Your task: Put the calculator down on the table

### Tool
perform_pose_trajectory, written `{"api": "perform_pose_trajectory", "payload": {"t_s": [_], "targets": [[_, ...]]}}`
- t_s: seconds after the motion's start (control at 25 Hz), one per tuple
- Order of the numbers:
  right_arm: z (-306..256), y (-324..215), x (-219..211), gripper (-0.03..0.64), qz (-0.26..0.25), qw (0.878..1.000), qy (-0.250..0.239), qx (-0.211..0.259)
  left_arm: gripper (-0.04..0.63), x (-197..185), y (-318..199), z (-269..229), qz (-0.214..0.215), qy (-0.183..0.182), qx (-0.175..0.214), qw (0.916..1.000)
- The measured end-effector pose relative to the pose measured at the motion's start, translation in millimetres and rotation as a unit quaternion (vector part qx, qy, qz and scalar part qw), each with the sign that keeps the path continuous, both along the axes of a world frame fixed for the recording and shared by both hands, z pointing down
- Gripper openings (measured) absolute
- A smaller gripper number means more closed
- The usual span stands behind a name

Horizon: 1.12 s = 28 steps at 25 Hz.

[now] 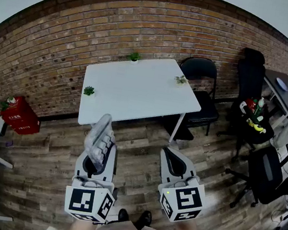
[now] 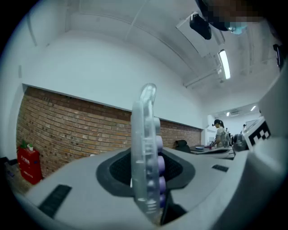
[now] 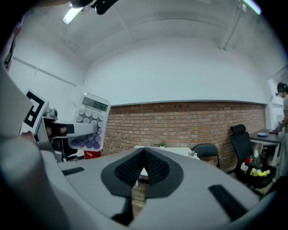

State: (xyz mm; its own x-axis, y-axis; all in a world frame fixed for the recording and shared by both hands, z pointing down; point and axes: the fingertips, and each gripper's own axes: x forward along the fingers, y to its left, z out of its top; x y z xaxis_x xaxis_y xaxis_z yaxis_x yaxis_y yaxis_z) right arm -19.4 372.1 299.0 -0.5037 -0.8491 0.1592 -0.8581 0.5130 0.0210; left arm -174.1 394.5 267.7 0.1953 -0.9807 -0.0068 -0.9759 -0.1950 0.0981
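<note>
Left gripper [image 1: 97, 159]: clamped on calculator [image 1: 100, 132], upright, lower centre of frame. Right gripper [image 1: 174, 157]: jaws together, empty. White table [image 1: 137, 90]: upper centre.

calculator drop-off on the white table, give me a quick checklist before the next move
1. Grip on calculator: ok, left tongs shut on its lower end.
2. Right tongs free: ok, jaws together, nothing between.
3. Bare spot on table: ok, the middle is bare; three small plants sit near the edges.
4. Tongs over the table: not ok, both hang above the wood floor, short of it.
5. Calculator lying flat: not ok, it stands upright, keys toward the right tongs.
</note>
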Motion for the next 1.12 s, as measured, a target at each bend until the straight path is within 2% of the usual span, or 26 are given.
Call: {"api": "perform_pose_trajectory", "payload": {"t_s": [0.36, 0.48, 0.76, 1.12], "targets": [[4, 3, 16, 0.003, -0.025, 0.999, -0.022, 0.004, 0.139, 25, -8, 6, 0.005, -0.002, -0.008, 1.0000], [9, -1, 32, 0.038, -0.031, 0.999, -0.020, -0.004, 0.139, 44, -12, 9, 0.008, -0.007, -0.012, 0.9999], [20, -16, 68, 0.017, -0.020, 1.000, -0.021, -0.008, 0.138, 74, -16, 19, 0.002, -0.012, -0.021, 0.9997], [37, -67, 59, 0.017, -0.037, 0.999, -0.014, -0.025, 0.139, 61, -59, 36, -0.022, -0.010, -0.037, 0.9990]]}}
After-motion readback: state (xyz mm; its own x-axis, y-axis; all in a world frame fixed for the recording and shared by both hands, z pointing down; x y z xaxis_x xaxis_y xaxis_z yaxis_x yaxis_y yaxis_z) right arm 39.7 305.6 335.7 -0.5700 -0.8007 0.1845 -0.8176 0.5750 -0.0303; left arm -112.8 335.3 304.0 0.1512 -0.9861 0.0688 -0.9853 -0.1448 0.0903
